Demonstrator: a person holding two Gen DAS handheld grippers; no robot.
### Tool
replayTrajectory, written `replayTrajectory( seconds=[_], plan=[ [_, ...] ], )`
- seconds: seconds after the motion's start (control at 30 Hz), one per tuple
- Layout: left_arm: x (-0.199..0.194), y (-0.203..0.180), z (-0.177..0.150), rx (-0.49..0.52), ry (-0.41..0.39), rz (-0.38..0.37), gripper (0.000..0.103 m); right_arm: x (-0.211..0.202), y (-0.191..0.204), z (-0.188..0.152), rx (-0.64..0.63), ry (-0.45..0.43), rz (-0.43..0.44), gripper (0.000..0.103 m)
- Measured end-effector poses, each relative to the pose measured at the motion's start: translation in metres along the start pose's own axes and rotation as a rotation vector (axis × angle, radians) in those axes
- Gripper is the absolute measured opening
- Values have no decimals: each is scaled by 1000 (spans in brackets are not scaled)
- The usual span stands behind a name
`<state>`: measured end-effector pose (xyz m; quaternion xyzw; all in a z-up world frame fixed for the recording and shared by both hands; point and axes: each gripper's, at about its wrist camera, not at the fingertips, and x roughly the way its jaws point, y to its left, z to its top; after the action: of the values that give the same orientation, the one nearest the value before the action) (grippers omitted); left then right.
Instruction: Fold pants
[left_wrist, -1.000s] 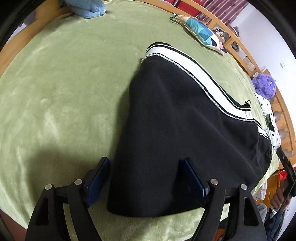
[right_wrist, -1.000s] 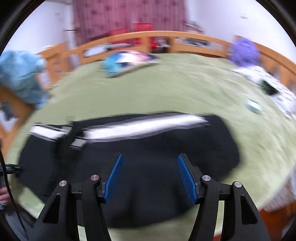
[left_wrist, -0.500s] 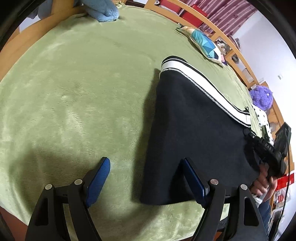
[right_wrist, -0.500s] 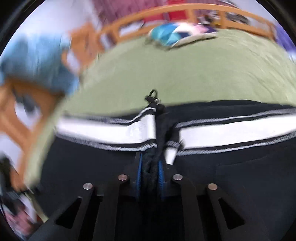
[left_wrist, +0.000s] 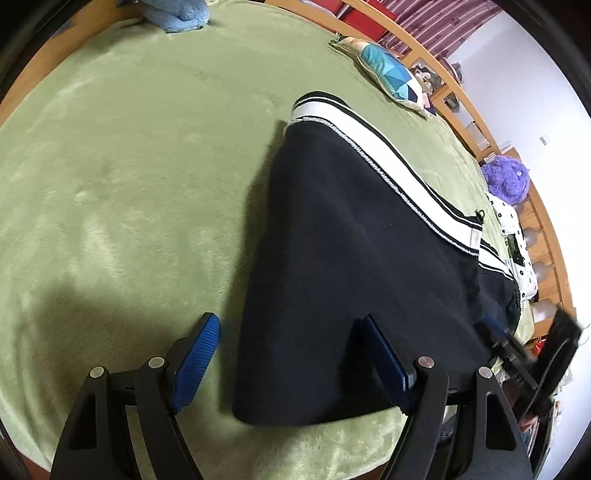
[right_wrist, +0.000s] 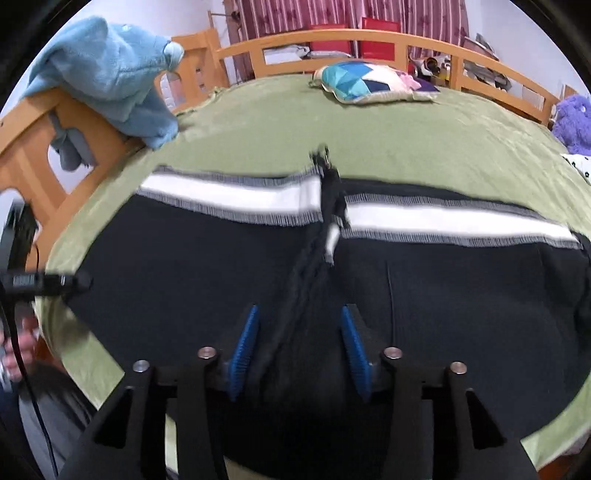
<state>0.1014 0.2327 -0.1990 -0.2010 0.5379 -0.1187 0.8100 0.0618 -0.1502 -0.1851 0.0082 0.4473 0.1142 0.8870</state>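
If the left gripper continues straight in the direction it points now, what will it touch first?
Probably the black pants. The left gripper is open and angled down at the bed; the pants' near folded edge lies between its fingers, partly over the green blanket. Depth is unclear, so this is a judgement.

pants black, fat white stripe down side w/ thin black + grey speckled edging. bed cover fuzzy light green. pillow teal/navy/white triangle patchwork. plush purple. blanket pale blue. bed rail orange wood. curtains maroon striped. gripper pads ribbed blue.
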Motion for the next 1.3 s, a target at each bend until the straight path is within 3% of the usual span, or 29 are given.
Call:
replayTrajectory(
  seconds=[0.07, 0.1, 0.13, 0.2, 0.3, 0.5, 0.6, 0.8, 1.0, 1.13, 1.3],
  plan=[
    [3, -3, 0, 7, 0, 13, 72, 22, -3, 0, 54, 10, 24, 52],
    [4, -7, 1, 12, -1, 20, 62, 30, -7, -3, 100, 3, 41, 55],
    [5, -11, 2, 12, -7, 36, 60, 34, -9, -3, 127, -1, 46, 60],
    [1, -13, 2, -6, -40, 75, 42, 33, -8, -3, 168, -19, 28, 61],
    [-9, -21, 2, -12, -106, 122, 26, 25, -8, -5, 193, -35, 35, 60],
    [-35, -80, -8, 122, -226, 331, 20, -6, -42, -8, 184, -51, 119, 63],
    [-53, -134, -7, 251, -273, 409, 19, -24, -69, -3, 152, -89, 31, 63],
    [-72, -249, -11, 446, -293, 378, 17, -65, -151, 11, 157, -182, -96, 63],
    [-30, -344, -39, 639, -253, 388, 16, -92, -234, -13, 324, -253, -103, 63],
    [10, -387, -55, 684, -196, 385, 16, -99, -272, -32, 448, -261, -51, 63],
    [62, -404, -74, 679, -71, 332, 20, -110, -284, -41, 464, -285, -47, 63]
  ],
)
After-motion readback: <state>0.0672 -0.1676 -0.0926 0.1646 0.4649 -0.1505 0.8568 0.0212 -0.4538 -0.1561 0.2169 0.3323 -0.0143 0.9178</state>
